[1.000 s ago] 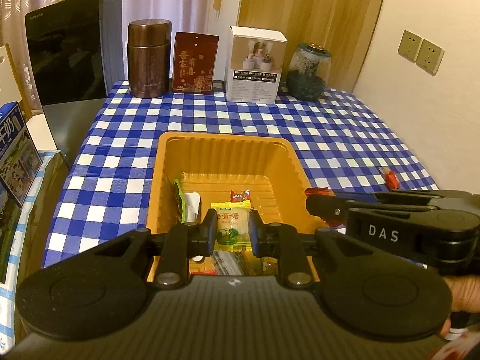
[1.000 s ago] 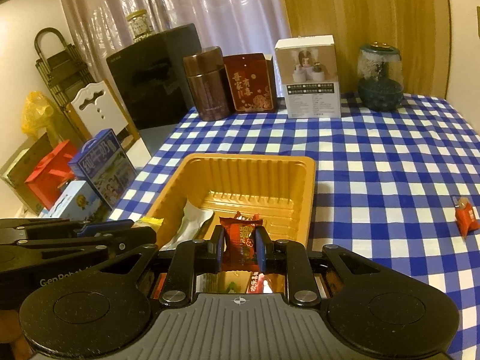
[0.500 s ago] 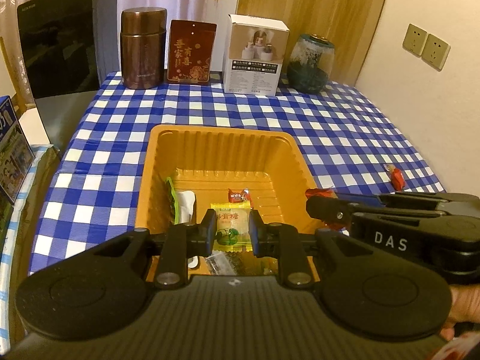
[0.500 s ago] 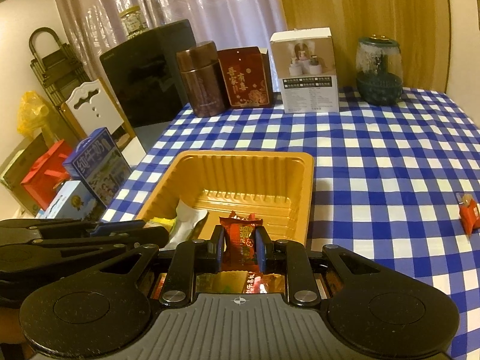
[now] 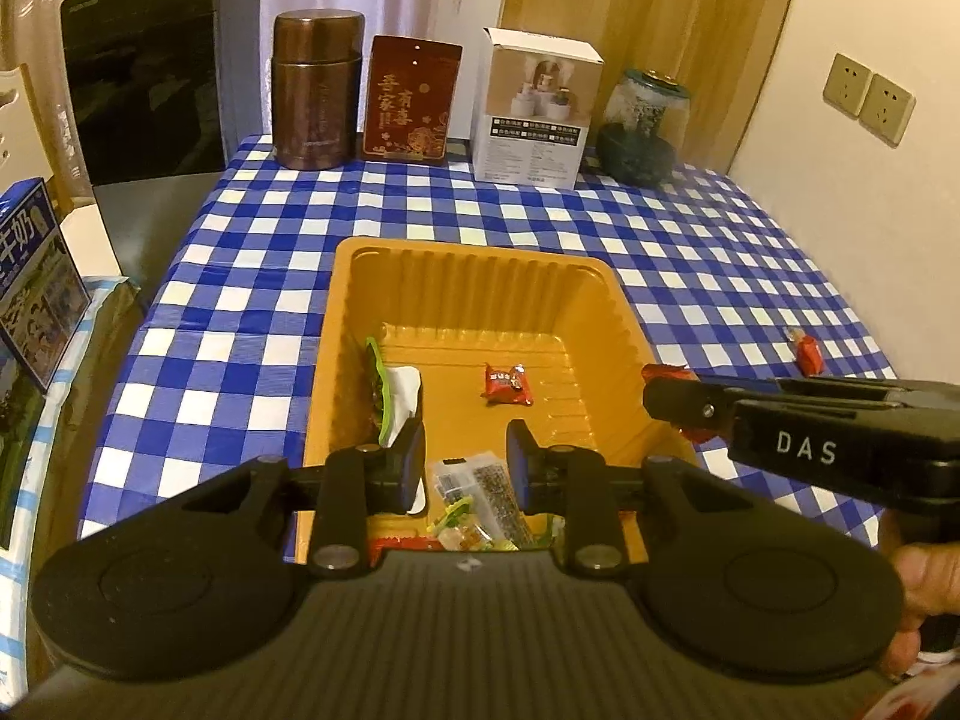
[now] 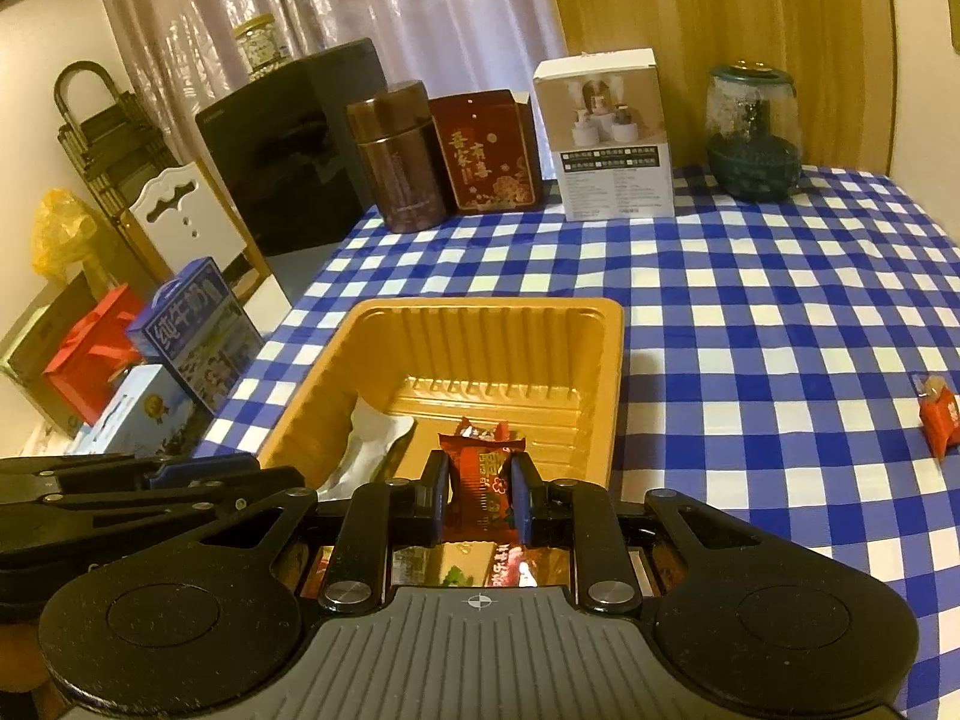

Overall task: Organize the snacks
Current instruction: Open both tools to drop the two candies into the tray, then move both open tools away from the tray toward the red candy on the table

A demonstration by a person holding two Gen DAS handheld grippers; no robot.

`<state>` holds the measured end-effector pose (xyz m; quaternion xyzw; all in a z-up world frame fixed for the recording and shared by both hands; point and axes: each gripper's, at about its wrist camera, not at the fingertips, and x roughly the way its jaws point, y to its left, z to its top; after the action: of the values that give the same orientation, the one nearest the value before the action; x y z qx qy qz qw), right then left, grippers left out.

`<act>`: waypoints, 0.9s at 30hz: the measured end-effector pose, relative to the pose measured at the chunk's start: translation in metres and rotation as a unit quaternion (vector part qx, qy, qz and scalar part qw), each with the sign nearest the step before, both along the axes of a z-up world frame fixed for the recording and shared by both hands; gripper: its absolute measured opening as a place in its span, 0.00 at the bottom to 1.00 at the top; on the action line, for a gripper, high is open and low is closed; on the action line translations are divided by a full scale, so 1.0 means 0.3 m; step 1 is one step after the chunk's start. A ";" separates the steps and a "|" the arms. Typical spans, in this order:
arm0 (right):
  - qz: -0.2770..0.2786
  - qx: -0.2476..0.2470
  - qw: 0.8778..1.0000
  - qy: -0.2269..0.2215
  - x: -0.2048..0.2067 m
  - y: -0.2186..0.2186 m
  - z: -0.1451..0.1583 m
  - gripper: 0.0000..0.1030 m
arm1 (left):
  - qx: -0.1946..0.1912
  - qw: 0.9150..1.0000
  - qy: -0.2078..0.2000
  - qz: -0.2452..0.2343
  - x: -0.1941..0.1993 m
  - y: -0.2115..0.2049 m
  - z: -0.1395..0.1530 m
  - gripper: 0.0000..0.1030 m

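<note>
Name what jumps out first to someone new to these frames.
The orange plastic tray in the middle of the blue-and-white checked tablecloth, with a few snack packets lying in its near end. Next, the red candy packet pinched in the right hand-held gripper above the tray's near end. A lone red candy lies on the cloth at far right.
</note>
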<state>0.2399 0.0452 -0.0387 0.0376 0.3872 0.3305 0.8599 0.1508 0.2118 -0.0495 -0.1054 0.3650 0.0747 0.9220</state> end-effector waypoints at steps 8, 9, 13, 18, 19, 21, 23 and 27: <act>0.011 0.012 1.000 0.002 -0.004 0.031 0.008 0.22 | 0.003 1.000 -0.004 0.005 -0.016 0.018 0.018 0.25; 0.016 0.015 1.000 0.002 -0.003 0.036 0.007 0.22 | 0.004 1.000 -0.005 0.006 -0.018 0.020 0.019 0.25; 0.013 0.028 0.999 0.009 0.001 0.036 0.005 0.48 | 0.005 1.000 -0.005 0.014 -0.032 0.032 0.023 0.25; 0.002 0.026 1.000 0.010 0.004 0.021 0.011 0.52 | 0.004 1.000 -0.008 0.023 -0.048 0.041 0.035 0.26; -0.001 0.026 1.000 0.010 0.003 0.014 0.013 0.52 | 0.004 1.000 -0.008 0.023 -0.051 0.039 0.038 0.26; -0.006 0.022 1.000 0.009 -0.002 0.001 0.019 0.52 | 0.003 1.000 -0.010 0.022 -0.058 0.033 0.046 0.27; -0.014 0.018 1.000 0.009 -0.010 -0.018 0.025 0.52 | 0.005 1.000 -0.013 0.019 -0.064 0.019 0.058 0.30; -0.028 0.016 0.999 0.009 -0.026 -0.071 0.042 0.52 | 0.006 1.000 -0.019 0.012 -0.077 -0.018 0.081 0.34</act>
<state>0.2320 0.0239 -0.0261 0.0647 0.3886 0.3121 0.8645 0.1277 0.2064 -0.0250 -0.1060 0.3457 0.0858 0.9284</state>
